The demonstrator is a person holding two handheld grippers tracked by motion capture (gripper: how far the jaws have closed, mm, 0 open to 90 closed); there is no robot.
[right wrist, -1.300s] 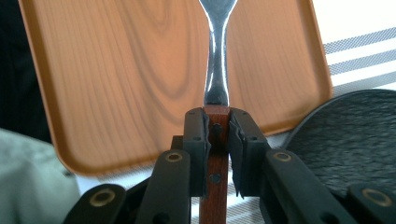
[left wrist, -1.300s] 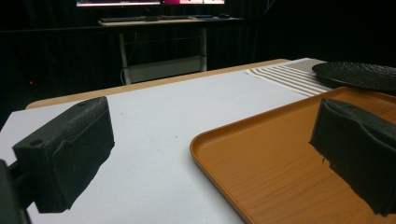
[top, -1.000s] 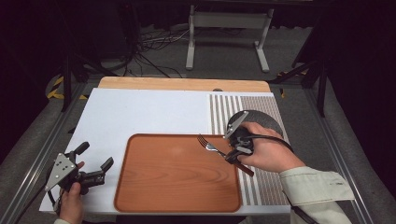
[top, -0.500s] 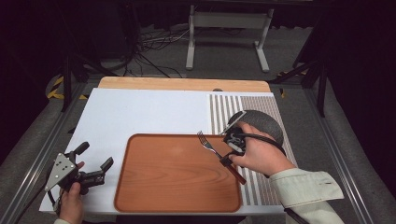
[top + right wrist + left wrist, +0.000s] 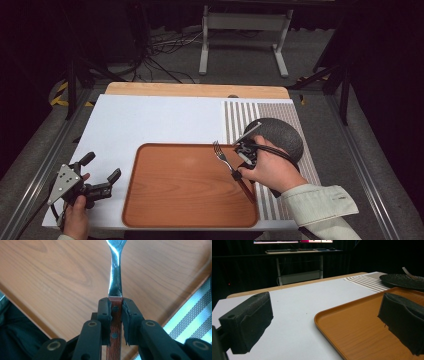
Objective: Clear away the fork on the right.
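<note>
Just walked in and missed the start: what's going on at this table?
A person works with a handheld gripper in each hand. The right gripper is clamped on the wooden handle of a fork, holding it over the right edge of the brown tray, beside a dark plate. The left gripper rests open on the white table, left of the tray.
</note>
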